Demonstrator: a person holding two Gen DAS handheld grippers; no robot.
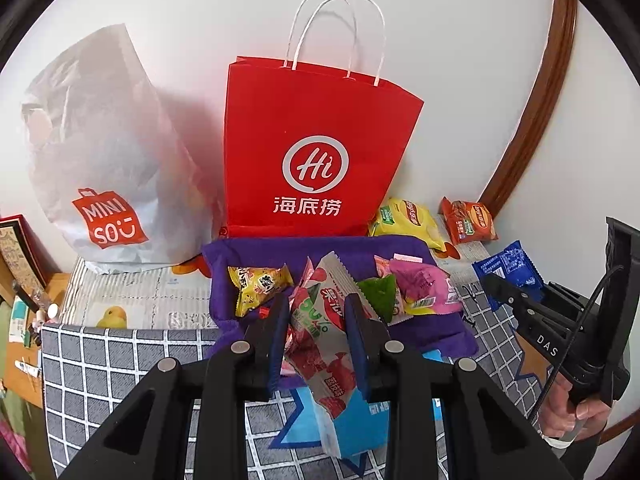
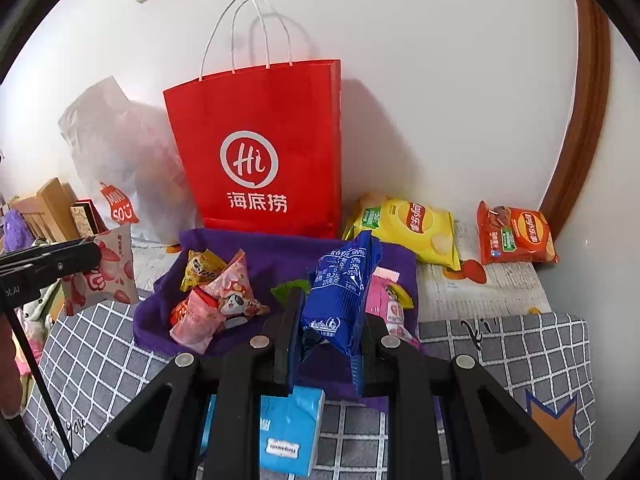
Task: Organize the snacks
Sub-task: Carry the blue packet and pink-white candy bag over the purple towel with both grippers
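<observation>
pink snack packet lengthwise between left gripper jaws, blue packet upright

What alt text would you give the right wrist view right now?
The right tongs are shut on a blue snack packet, held above a purple cloth tray of small snacks. Behind it a red paper bag stands against the wall, with yellow and orange chip bags to its right.
</observation>
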